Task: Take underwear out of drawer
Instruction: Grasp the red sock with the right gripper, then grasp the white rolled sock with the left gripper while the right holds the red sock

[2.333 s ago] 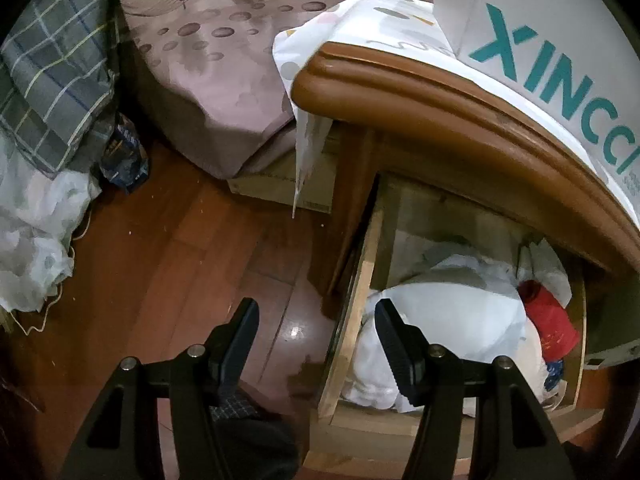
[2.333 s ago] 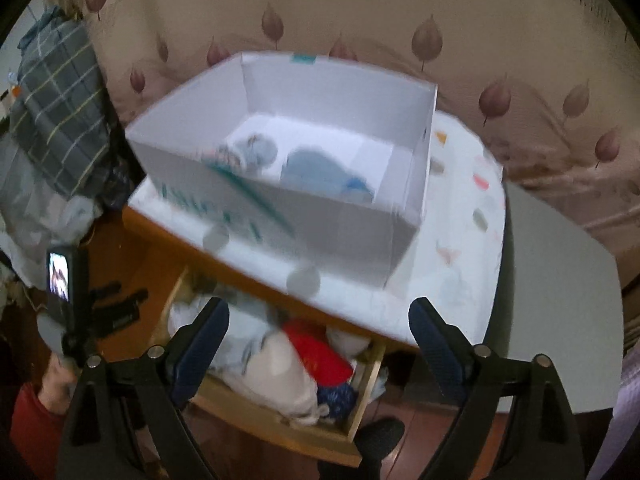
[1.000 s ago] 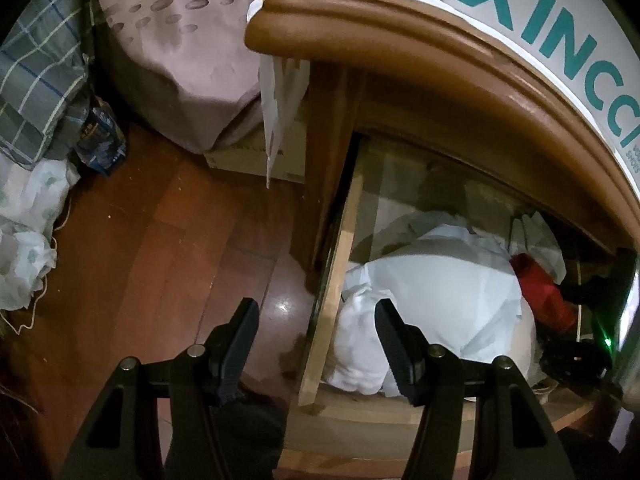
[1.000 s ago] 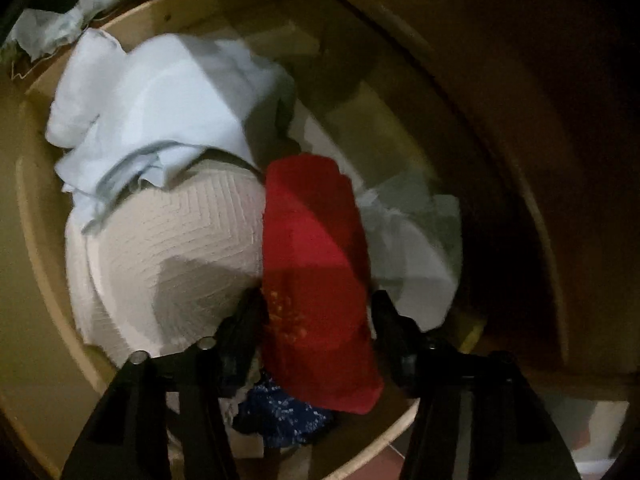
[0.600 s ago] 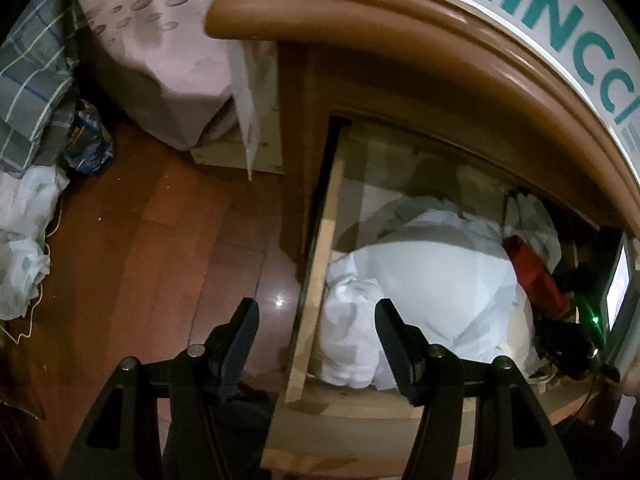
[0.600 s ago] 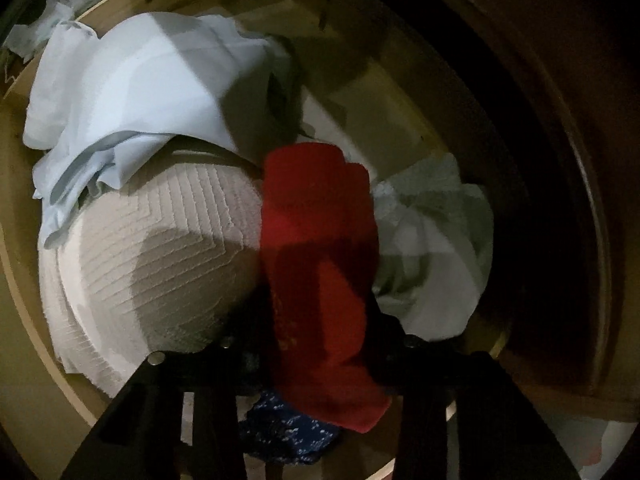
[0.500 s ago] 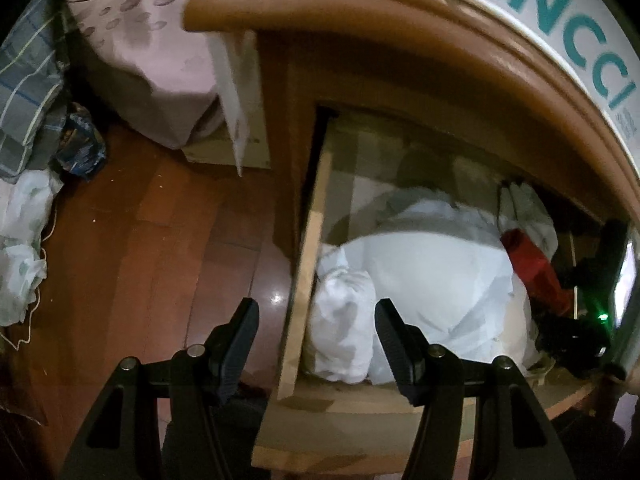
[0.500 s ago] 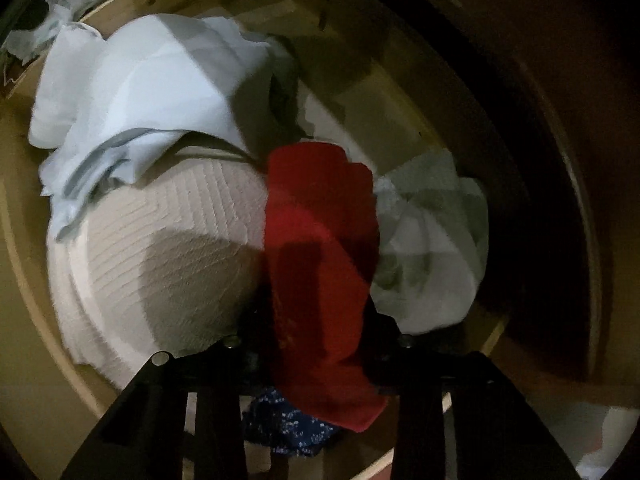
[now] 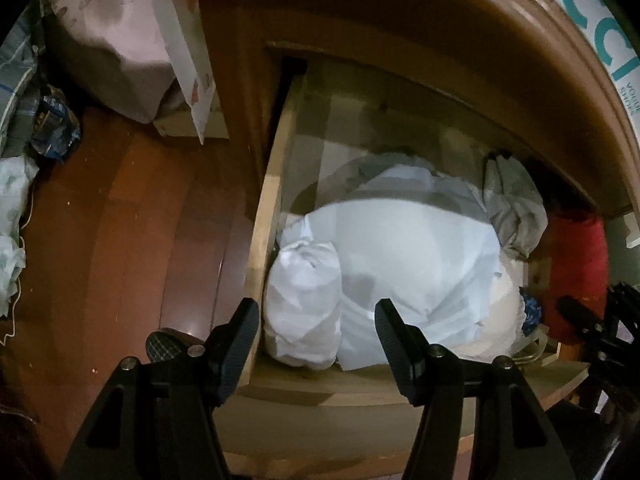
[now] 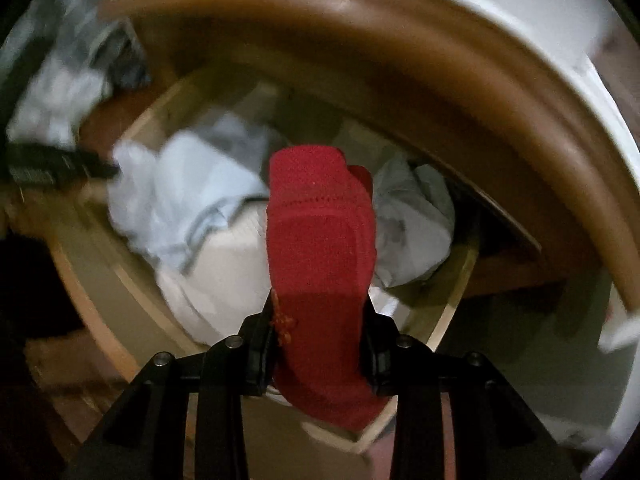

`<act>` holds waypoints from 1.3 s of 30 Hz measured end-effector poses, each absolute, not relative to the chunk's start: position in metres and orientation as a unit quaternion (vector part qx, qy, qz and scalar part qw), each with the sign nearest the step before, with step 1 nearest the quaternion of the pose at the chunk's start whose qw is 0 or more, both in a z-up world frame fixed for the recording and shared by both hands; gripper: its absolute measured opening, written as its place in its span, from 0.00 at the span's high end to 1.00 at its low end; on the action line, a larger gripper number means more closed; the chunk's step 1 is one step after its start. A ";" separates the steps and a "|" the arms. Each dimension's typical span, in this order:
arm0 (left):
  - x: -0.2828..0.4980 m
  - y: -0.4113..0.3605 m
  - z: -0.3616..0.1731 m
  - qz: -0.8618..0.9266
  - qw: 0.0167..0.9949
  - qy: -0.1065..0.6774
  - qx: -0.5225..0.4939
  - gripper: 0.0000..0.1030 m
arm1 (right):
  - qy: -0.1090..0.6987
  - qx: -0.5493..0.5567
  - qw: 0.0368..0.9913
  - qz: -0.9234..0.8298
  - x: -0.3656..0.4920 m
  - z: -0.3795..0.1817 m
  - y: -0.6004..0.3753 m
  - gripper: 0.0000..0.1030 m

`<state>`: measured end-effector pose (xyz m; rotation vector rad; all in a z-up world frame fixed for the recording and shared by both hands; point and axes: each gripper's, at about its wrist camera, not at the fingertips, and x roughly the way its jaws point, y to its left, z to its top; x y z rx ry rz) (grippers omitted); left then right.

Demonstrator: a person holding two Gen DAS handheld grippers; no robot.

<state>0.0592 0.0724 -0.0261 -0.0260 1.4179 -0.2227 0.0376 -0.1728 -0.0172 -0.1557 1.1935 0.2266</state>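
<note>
The open wooden drawer holds a heap of white and pale clothes. My right gripper is shut on the red underwear, which hangs lifted above the drawer in the blurred right wrist view. The same red underwear shows at the drawer's right end in the left wrist view, with the right gripper's black body beside it. My left gripper hangs open over the drawer's front left corner, above a rolled white bundle, touching nothing.
The brown curved cabinet top overhangs the drawer, with a white box with teal letters on it. Wooden floor lies to the left, with a bed's pink cover and piled clothes beyond. A grey garment lies at the drawer's back right.
The right gripper shut on the red underwear and lifted it up out of the drawer, rolling as it rose. The left gripper drifted right and lower over the drawer's left end, still open.
</note>
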 end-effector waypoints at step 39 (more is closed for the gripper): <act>0.071 0.031 -0.045 -0.125 0.727 0.675 -0.008 0.46 | 0.507 0.181 0.841 0.049 0.007 -0.020 -0.218 0.68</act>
